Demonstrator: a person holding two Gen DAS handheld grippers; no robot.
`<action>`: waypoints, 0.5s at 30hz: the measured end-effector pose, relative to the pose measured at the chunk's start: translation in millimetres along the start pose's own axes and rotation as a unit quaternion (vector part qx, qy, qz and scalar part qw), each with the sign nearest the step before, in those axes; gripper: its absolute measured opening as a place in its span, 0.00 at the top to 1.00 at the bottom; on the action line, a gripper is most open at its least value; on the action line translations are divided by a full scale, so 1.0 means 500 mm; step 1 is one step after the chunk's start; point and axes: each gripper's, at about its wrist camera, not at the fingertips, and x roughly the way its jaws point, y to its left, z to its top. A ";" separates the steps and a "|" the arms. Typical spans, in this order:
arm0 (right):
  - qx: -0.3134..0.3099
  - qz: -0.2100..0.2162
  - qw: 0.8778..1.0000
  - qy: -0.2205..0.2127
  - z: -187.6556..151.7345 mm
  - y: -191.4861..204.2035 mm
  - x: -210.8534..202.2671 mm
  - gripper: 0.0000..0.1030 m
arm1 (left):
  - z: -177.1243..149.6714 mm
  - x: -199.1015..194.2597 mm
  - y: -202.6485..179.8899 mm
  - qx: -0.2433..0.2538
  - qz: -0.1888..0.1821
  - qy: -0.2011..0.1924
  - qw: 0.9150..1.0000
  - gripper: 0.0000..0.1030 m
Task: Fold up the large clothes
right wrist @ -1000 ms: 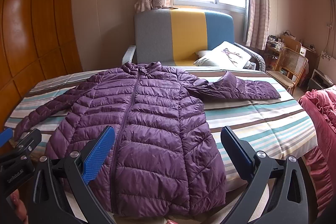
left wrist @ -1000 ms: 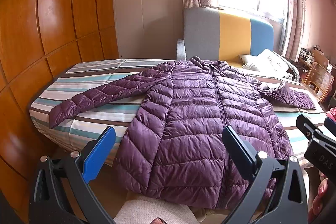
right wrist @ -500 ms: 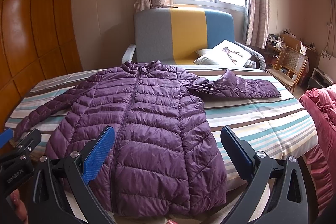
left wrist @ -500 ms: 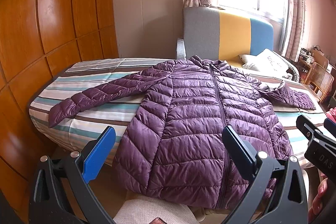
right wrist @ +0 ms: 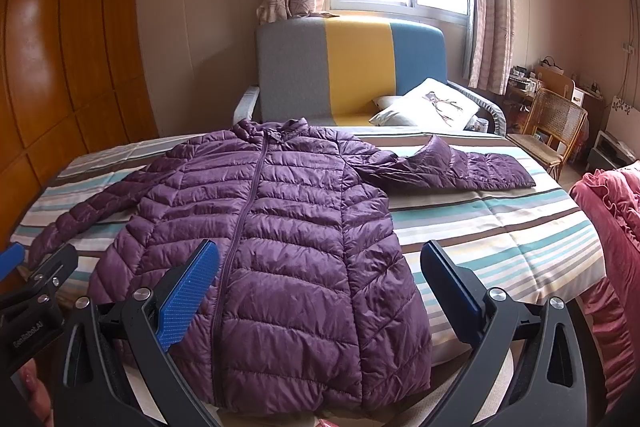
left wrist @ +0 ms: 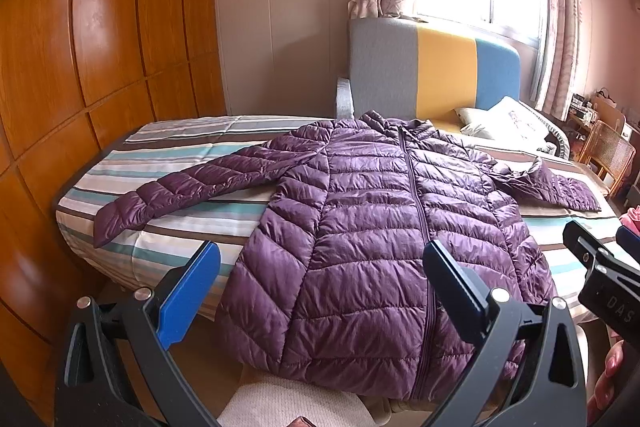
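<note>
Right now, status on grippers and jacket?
Left gripper open, empty. Right gripper open, empty. Purple jacket flat on striped bed, zipped, sleeves spread, unfolded. Nothing blocking.

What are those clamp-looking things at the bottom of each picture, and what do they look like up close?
They are two handheld grippers. The left gripper and the right gripper look alike: two black, curved plastic arms with triangular cut-outs and silver rivets, each tipped with a flat, ribbed blue pad. Small white lettering marks the black body of the left one.
</note>
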 end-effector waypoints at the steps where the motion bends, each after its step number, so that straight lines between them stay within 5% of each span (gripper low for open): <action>1: 0.001 0.001 1.000 -0.001 0.000 -0.001 -0.001 0.03 | 0.001 0.000 0.000 0.000 0.000 0.000 1.000 0.02; 15: 0.000 -0.001 1.000 0.001 0.002 0.000 -0.002 0.03 | 0.002 0.000 0.000 -0.001 -0.001 0.004 1.000 0.02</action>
